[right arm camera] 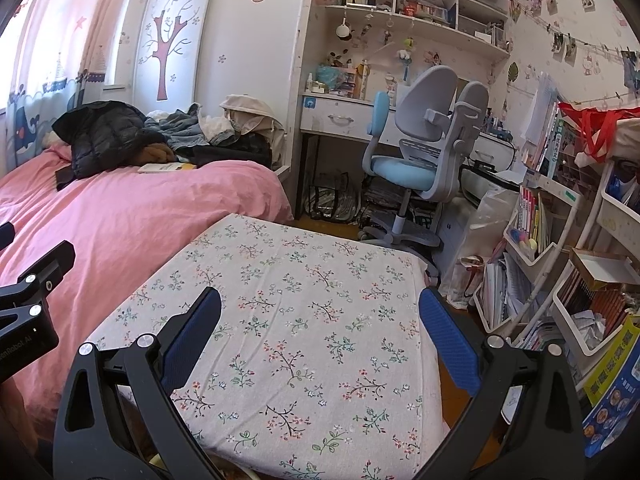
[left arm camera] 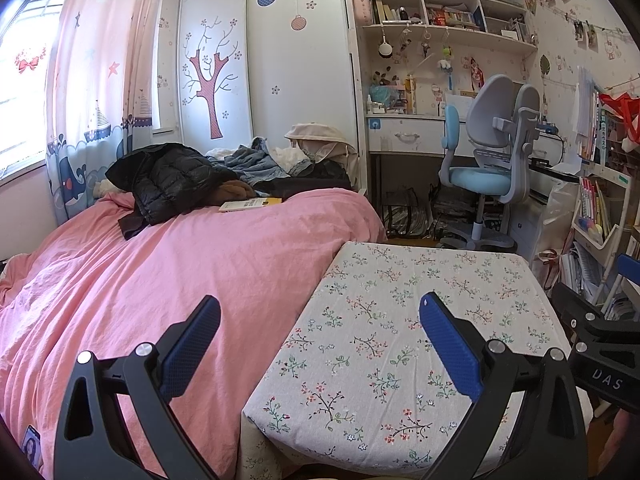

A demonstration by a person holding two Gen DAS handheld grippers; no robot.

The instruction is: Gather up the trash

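Observation:
My left gripper (left arm camera: 320,308) hangs open over the seam between a pink bed (left arm camera: 160,280) and a small table with a floral cloth (left arm camera: 400,280). Nothing is between its blue pads. My right gripper (right arm camera: 320,300) is open above the same floral table (right arm camera: 300,280), and only the cloth shows between its fingers. Each gripper's black body shows at the edge of the other's view: the right one (left arm camera: 600,340) and the left one (right arm camera: 28,300). Some crumpled white paper (right arm camera: 590,322) lies in a white rack bin at the right.
Dark jackets and clothes (left arm camera: 172,184) and a yellow book (left arm camera: 250,204) lie at the far end of the bed. A grey and blue desk chair (right arm camera: 420,160) stands past the table by a desk. Crowded white racks of books (right arm camera: 560,260) line the right side.

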